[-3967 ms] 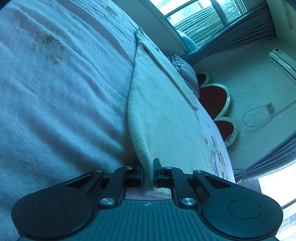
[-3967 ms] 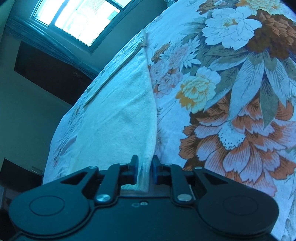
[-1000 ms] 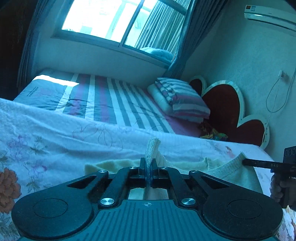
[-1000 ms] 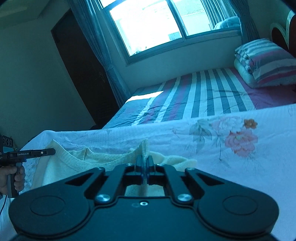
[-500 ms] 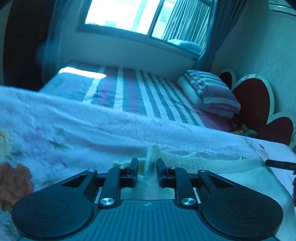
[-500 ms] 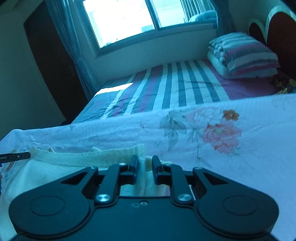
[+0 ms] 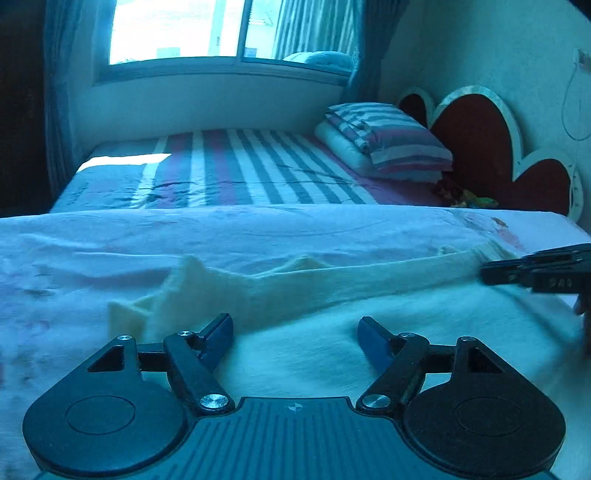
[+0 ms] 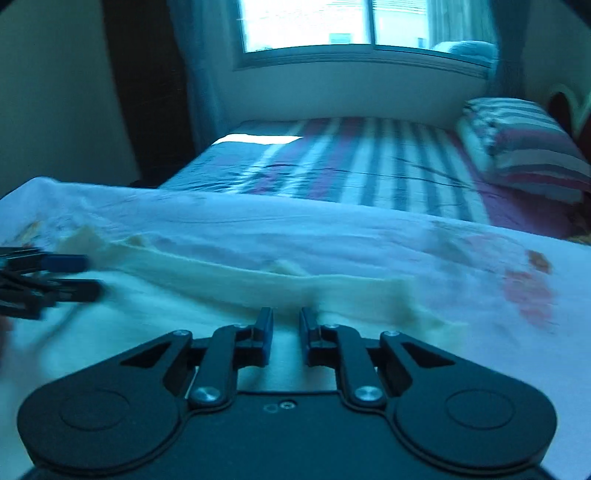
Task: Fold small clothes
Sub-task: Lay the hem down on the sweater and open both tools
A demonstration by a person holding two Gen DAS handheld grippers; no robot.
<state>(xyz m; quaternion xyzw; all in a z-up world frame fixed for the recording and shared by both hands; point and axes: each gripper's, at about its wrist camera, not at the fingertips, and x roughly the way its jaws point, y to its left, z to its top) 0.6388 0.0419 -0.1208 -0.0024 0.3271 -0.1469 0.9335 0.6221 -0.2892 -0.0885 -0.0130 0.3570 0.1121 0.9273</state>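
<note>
A cream knitted garment (image 7: 332,291) lies flat on the flowered bedspread (image 7: 258,232), its far hem running across both views. My left gripper (image 7: 295,328) is wide open and empty above the garment's left part. My right gripper (image 8: 286,325) is open a little, empty, just above the garment (image 8: 258,284) near its right end. Each gripper shows in the other's view: the right gripper (image 7: 535,271) at the right edge, the left gripper (image 8: 44,280) at the left edge.
Beyond the bedspread lies a striped bed (image 7: 240,170) with a striped pillow (image 7: 388,147). A red heart-shaped headboard (image 7: 476,136) stands at the right wall. A window (image 7: 229,29) and curtains are behind. A dark doorway (image 8: 147,92) is at the left.
Both grippers let go of the garment's edge and opened, the left one widely. The garment now lies flat on the bedspread, and both grippers have drawn back a little.
</note>
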